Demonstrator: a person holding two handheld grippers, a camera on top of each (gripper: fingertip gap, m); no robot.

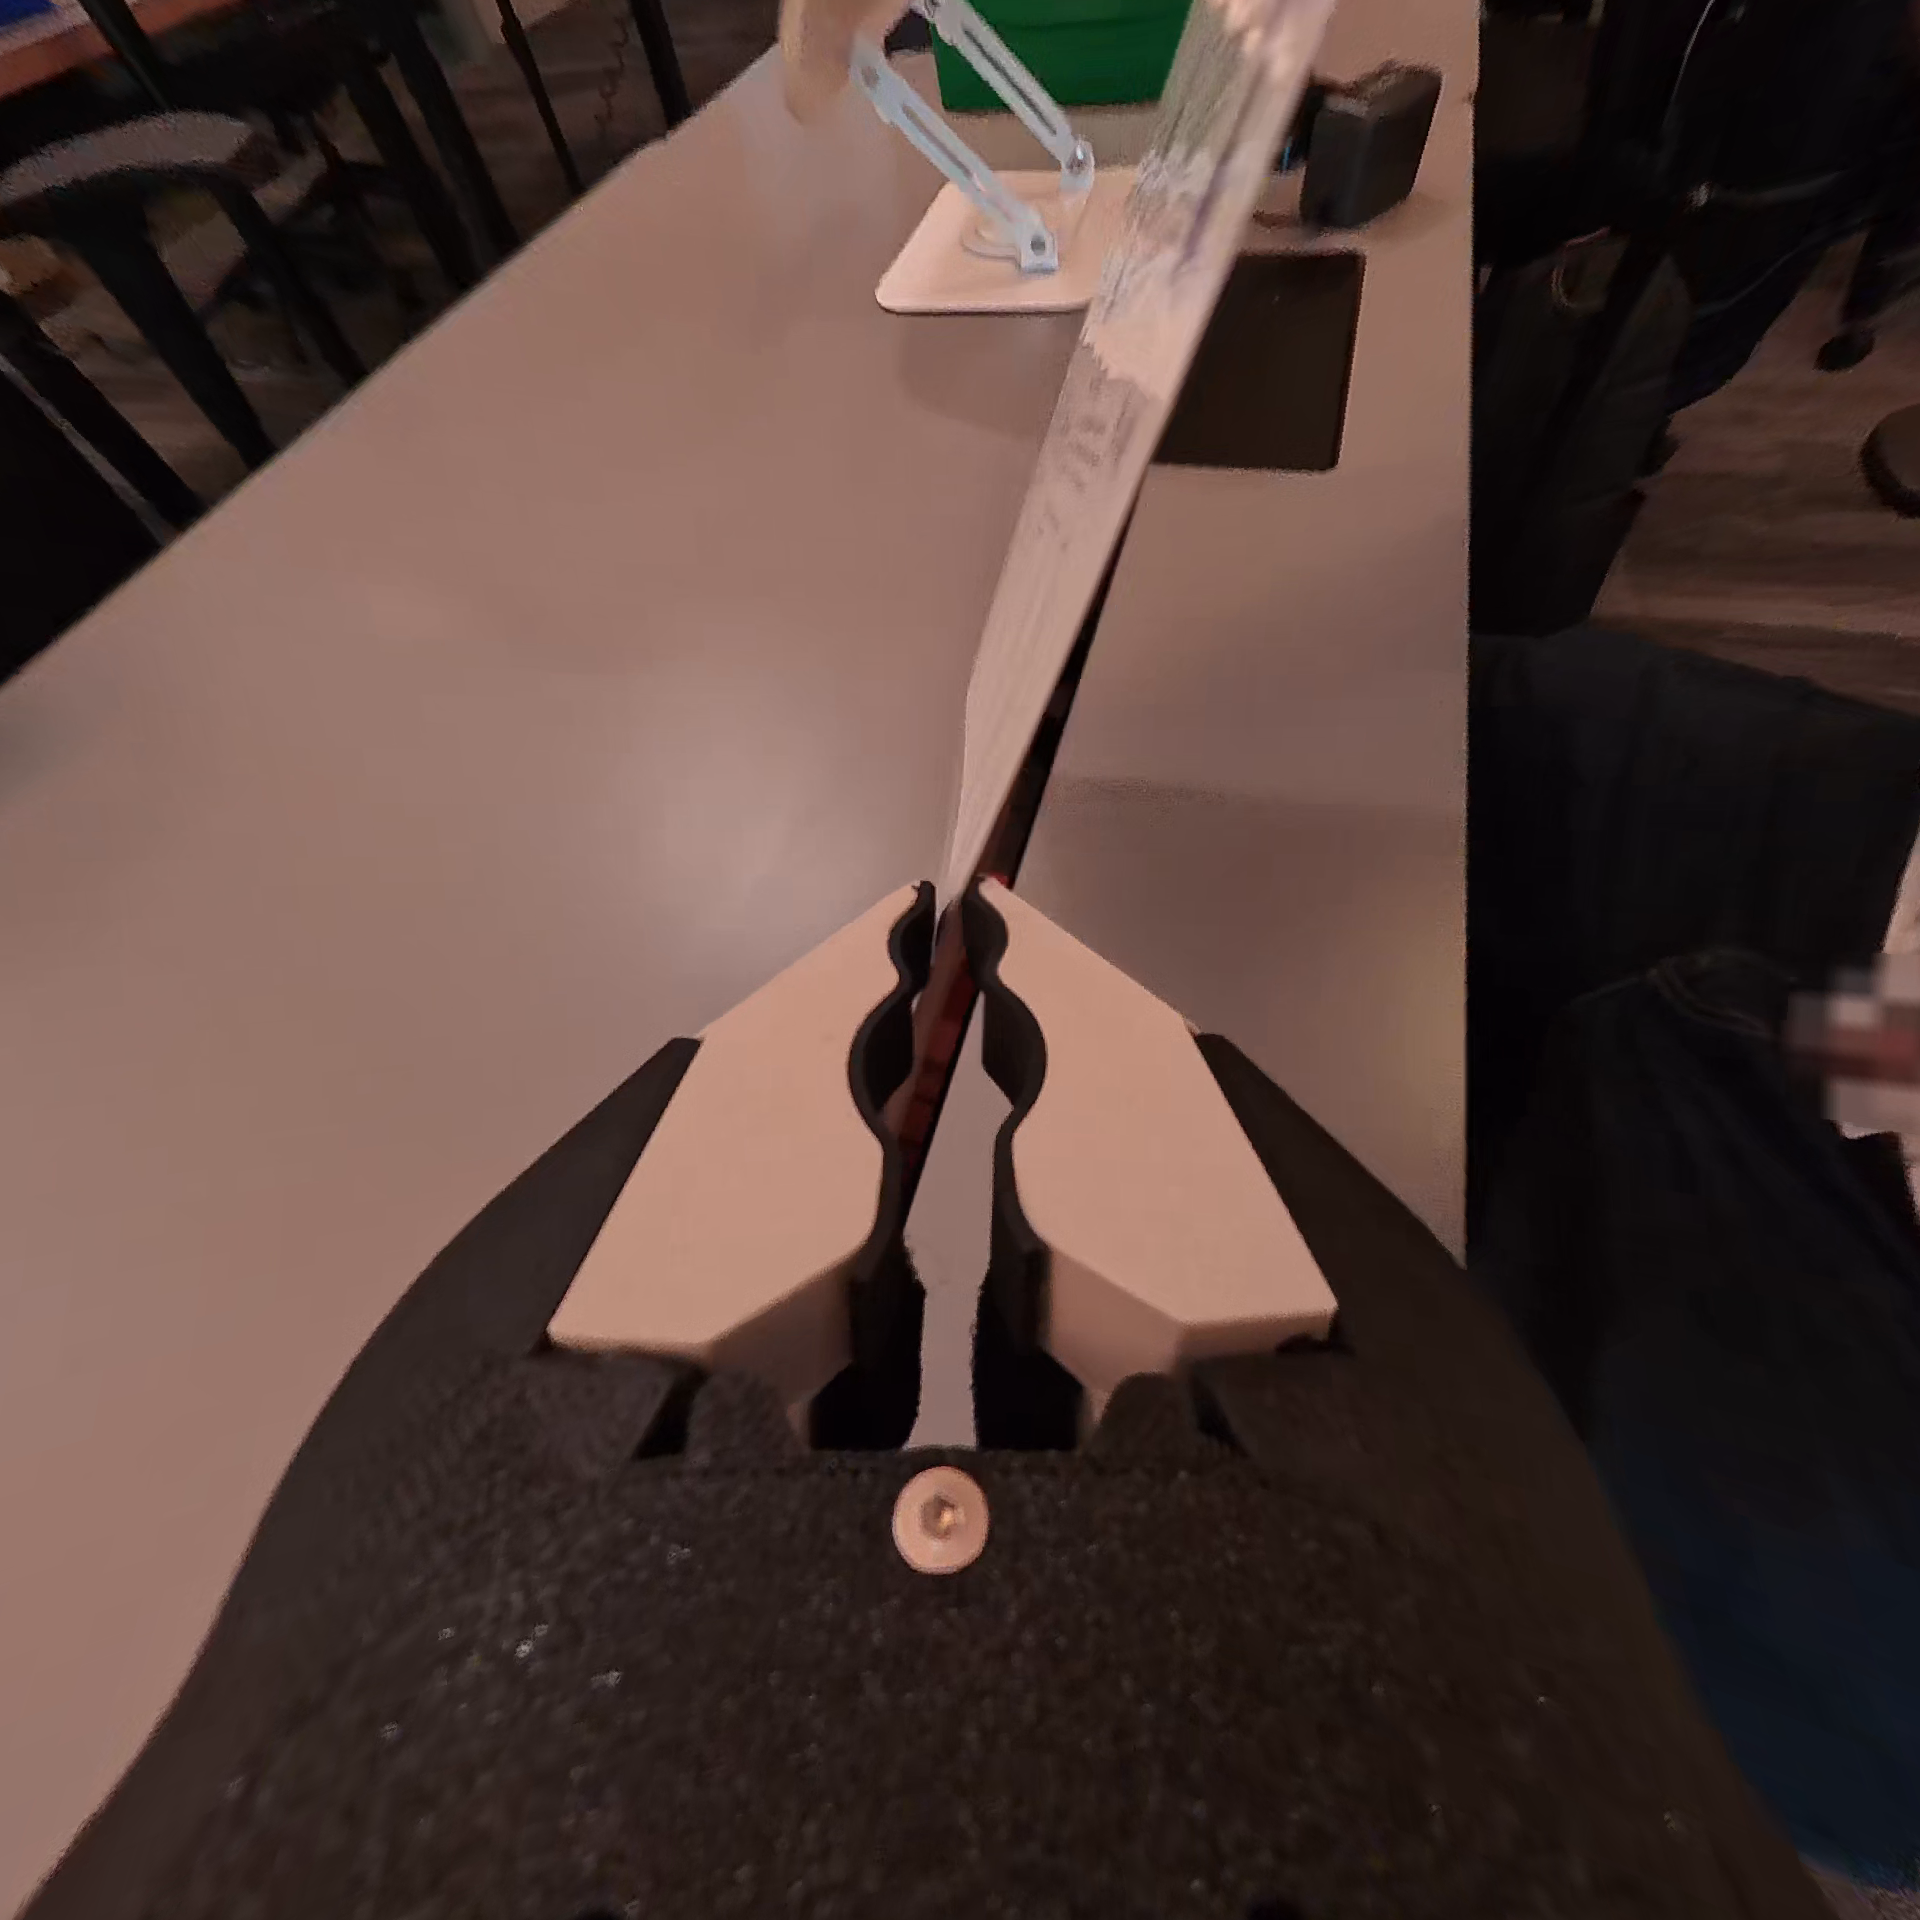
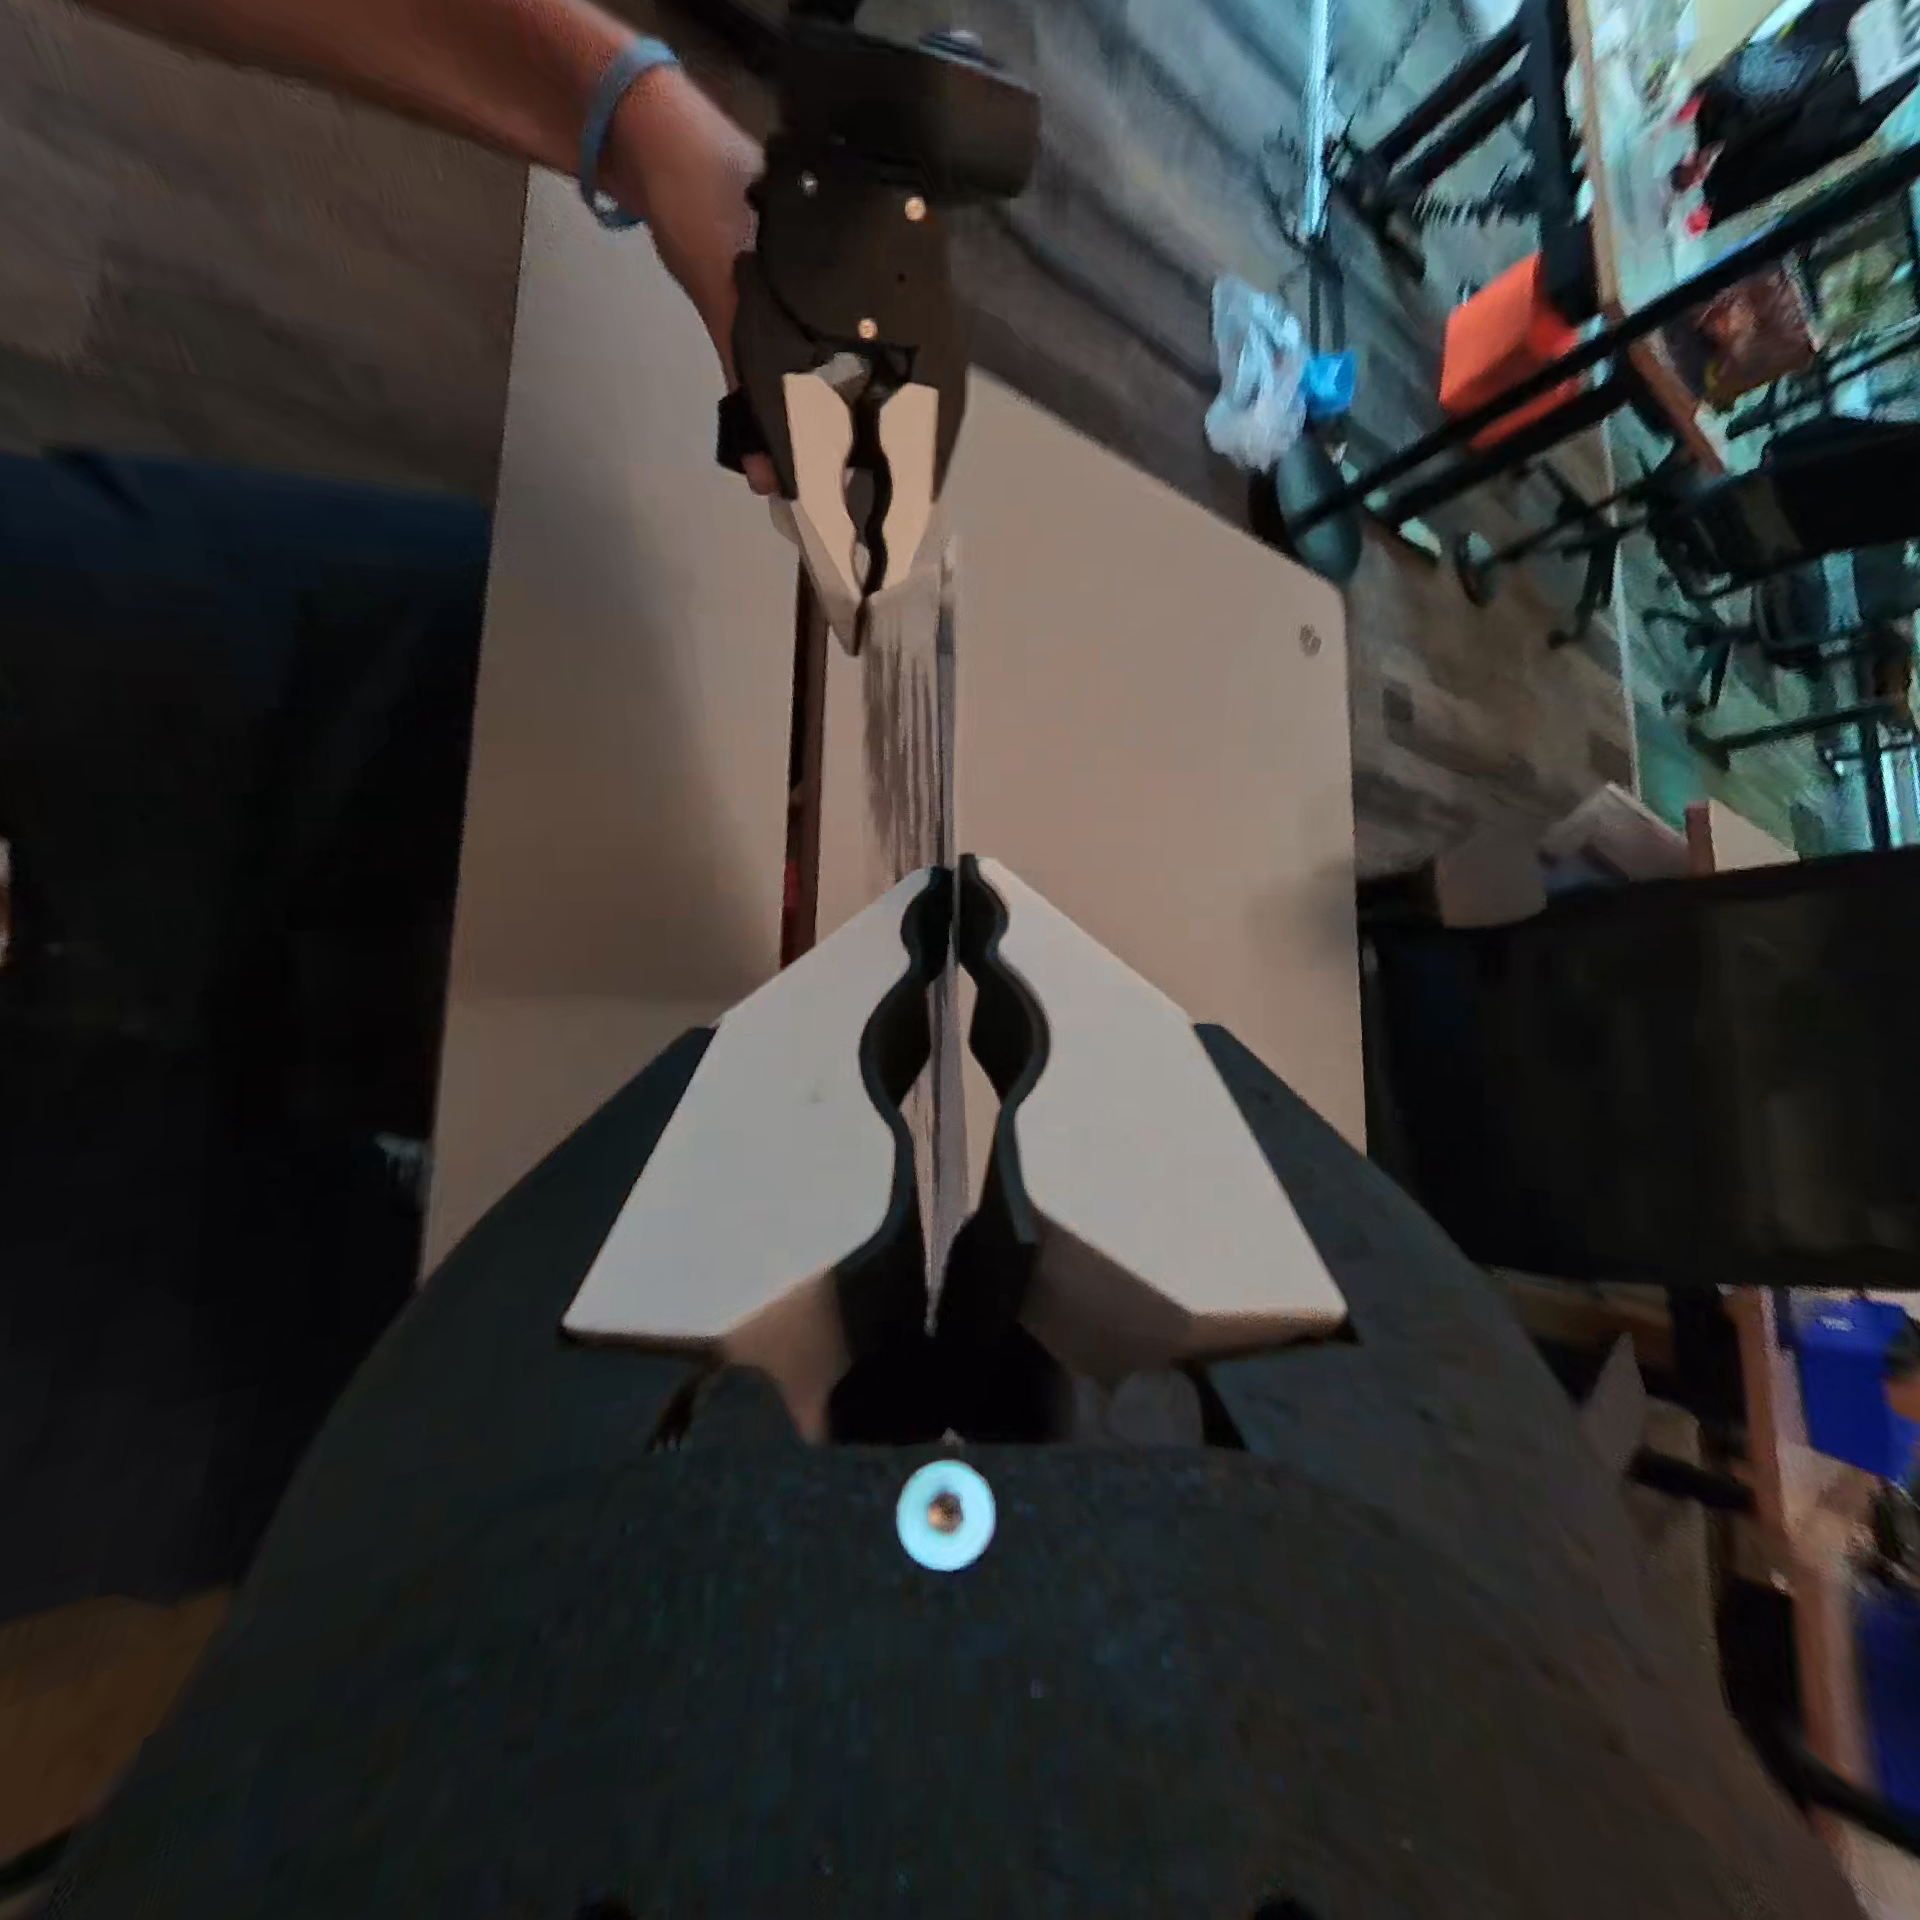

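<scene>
A thin printed sheet (image 1: 1091, 436), white on one face and dark red on the other, is held edge-on in the air between my two grippers. My left gripper (image 1: 948, 894) is shut on its near end above the grey table (image 1: 468, 675). My right gripper (image 2: 954, 868) is shut on the other end of the sheet (image 2: 914, 727). In the right wrist view the left gripper (image 2: 868, 613) shows farther off, held by a hand (image 2: 686, 218) with a blue wristband and pinching the sheet's far end. The sheet's far end runs out of the top of the left wrist view.
On the table's far end stand a white square base with metal arms (image 1: 997, 260), a green box (image 1: 1060, 52) and a black box (image 1: 1361, 145), beside a dark rectangular recess (image 1: 1268, 364). Dark chairs (image 1: 156, 260) stand left. Cluttered black shelving (image 2: 1662, 312) is beyond. Across from one pair of fingers to the other is roughly 25 centimeters.
</scene>
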